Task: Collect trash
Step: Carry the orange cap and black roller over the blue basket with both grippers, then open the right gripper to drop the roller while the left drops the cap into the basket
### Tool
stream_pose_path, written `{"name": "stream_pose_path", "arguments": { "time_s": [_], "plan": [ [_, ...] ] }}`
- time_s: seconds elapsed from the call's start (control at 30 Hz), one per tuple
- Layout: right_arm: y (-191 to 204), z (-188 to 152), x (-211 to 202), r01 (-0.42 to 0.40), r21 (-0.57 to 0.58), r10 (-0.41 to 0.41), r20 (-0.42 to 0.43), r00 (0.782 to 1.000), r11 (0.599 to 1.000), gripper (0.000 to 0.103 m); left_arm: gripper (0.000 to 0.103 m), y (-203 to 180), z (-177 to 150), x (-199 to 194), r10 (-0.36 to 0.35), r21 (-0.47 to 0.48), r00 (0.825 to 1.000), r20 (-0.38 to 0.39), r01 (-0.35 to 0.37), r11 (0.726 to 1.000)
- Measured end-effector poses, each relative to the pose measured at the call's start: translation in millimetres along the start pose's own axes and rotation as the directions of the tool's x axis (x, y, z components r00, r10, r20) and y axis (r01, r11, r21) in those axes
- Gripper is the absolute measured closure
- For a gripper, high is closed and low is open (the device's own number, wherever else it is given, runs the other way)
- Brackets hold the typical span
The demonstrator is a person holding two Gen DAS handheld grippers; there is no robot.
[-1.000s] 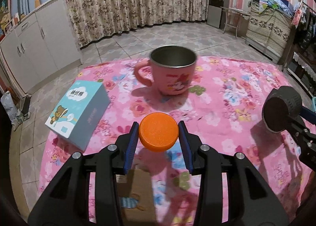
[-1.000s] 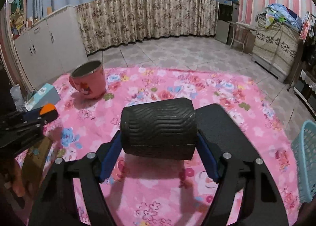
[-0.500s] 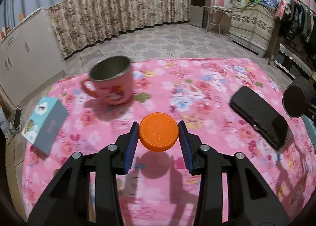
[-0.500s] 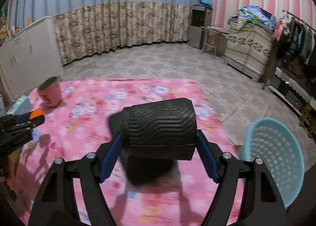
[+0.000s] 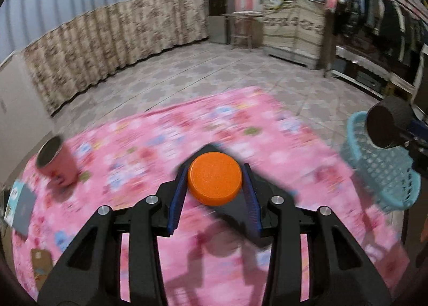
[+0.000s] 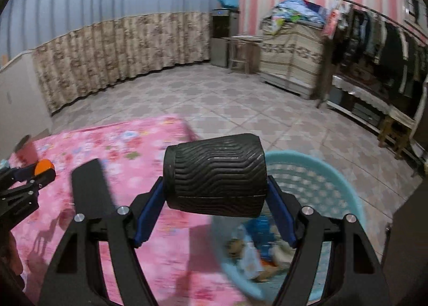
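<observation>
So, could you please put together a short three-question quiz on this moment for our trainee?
1. True or false: the right claw holds the black ribbed cup over the blue basket.
2. What does the left claw grip: A) pink mug, B) orange cap, C) tissue box?
3. Fill in: the basket already holds some ____.

Key: 1 true. 2 B, the orange cap. 3 trash.

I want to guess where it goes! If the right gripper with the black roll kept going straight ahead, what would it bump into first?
Probably the blue basket: the right gripper, shut on the black roll, points over its rim. Depth is unclear.
</observation>
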State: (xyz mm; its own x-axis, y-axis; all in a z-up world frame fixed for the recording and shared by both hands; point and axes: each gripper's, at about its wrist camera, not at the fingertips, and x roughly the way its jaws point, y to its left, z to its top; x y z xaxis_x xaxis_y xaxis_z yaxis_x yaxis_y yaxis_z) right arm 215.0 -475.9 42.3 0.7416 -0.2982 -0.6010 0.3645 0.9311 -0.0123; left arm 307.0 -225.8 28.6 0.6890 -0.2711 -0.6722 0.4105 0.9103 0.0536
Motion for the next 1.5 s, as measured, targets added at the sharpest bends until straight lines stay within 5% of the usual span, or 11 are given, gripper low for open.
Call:
{"name": "stream_pose_path", "arguments": {
  "time_s": [0.43,0.8,0.83,0.9,0.97,1.2,1.5],
  "plan": [
    [-118,-19,3,0.144,0.173,-0.141,-0.03,0.99,0.974,0.03,0.064,-166,28,33,-0.203,0.122,0.979,-0.007,0.202,0.972],
    [-140,-26,5,0.164,0.215,-0.159,-0.04,0.986,0.963,0.03,0.063,-216,34,54,-0.281,0.148,0.957,-0.071,0.289,0.946],
    [-141,-27,5,0.165,0.217,-0.16,-0.041,0.986,0.962,0.03,0.061,-219,36,54,-0.29,0.148,0.954,-0.077,0.298,0.943],
    [-142,-27,5,0.166,0.22,-0.16,-0.043,0.986,0.961,0.03,0.033,-221,37,53,-0.281,0.15,0.957,-0.073,0.289,0.945],
    [-144,-27,6,0.169,0.221,-0.162,-0.047,0.986,0.961,0.03,0.018,-217,39,46,-0.249,0.151,0.968,-0.028,0.25,0.956],
    [-137,-28,14,0.172,0.196,-0.16,-0.075,0.984,0.965,0.03,0.005,-182,39,39,-0.158,0.105,0.987,0.008,0.156,0.982],
    [-116,-31,34,0.155,0.162,-0.139,-0.111,0.984,0.975,0.03,0.005,-133,25,33,-0.101,0.051,0.995,0.007,0.101,0.994]
  ]
}}
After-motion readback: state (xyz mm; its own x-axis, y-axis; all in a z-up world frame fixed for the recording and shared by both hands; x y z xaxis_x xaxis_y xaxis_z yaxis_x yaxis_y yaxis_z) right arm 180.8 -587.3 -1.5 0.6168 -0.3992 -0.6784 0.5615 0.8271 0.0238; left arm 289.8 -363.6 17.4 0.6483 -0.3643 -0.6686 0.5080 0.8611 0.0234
